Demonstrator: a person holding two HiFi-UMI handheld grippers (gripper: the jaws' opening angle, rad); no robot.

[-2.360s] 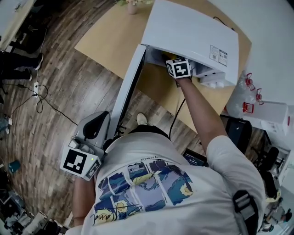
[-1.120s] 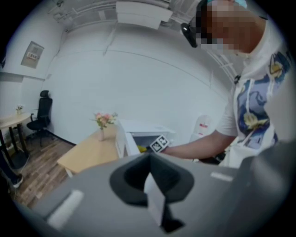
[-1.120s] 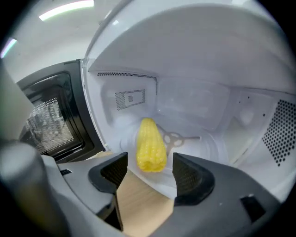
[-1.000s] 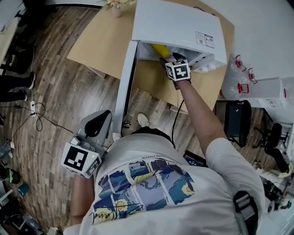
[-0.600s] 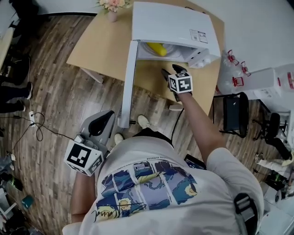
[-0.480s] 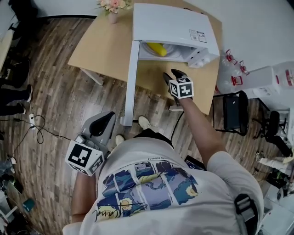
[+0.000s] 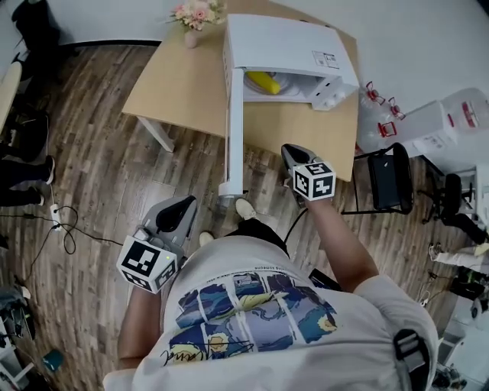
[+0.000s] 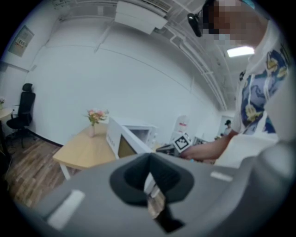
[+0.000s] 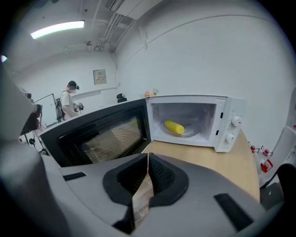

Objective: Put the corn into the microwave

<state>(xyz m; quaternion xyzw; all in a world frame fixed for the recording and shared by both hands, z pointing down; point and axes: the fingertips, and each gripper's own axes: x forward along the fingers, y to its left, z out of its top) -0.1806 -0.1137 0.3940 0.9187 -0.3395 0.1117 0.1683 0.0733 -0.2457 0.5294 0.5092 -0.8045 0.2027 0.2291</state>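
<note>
The yellow corn [image 9: 174,127] lies on the glass plate inside the white microwave [image 9: 222,120], whose door [image 9: 99,136] hangs wide open to the left. In the head view the corn [image 7: 263,82] shows in the cavity of the microwave [image 7: 286,47] on the wooden table [image 7: 179,84]. My right gripper [image 7: 289,158] hangs above the floor in front of the table, well back from the oven, shut and empty. My left gripper [image 7: 177,216] is low by my left side, also shut and empty, pointing toward the table.
A vase of pink flowers [image 7: 195,15] stands at the table's far left corner. The open door's edge [image 7: 234,130] sticks out past the table front. A black chair [image 7: 386,183] and water bottles [image 7: 428,126] stand to the right. Another person [image 9: 70,104] stands far off.
My right gripper let go of the corn in the microwave, drew back out over the table's front edge and shut. The left gripper shifted a little toward the table.
</note>
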